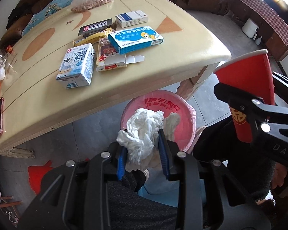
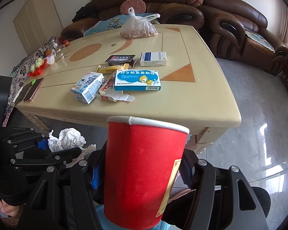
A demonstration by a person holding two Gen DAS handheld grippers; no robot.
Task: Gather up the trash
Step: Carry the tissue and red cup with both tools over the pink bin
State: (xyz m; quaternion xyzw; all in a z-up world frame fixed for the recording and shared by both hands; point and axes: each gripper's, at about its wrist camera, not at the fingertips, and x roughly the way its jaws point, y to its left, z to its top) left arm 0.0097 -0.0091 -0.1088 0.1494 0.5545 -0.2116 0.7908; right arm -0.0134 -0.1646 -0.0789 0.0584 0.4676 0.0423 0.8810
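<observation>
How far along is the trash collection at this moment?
Done: nothing is visibly in the pink-lined bin yet, though the tissue hides part of it. In hand: the left gripper is clamped on crumpled tissue over the bin; the right gripper grips a red paper cup. Left: the milk carton, blue medicine box, torn box and wrappers on the table.

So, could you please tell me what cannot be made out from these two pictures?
- Pink bin: the crumpled tissue in the left gripper hides most of its inside in the left wrist view; in the right wrist view it does not show.
- Red paper cup: its inside is unseen in both views, and the bottom edge cuts off its base in the right wrist view.
- Small print on the boxes: too small.
</observation>
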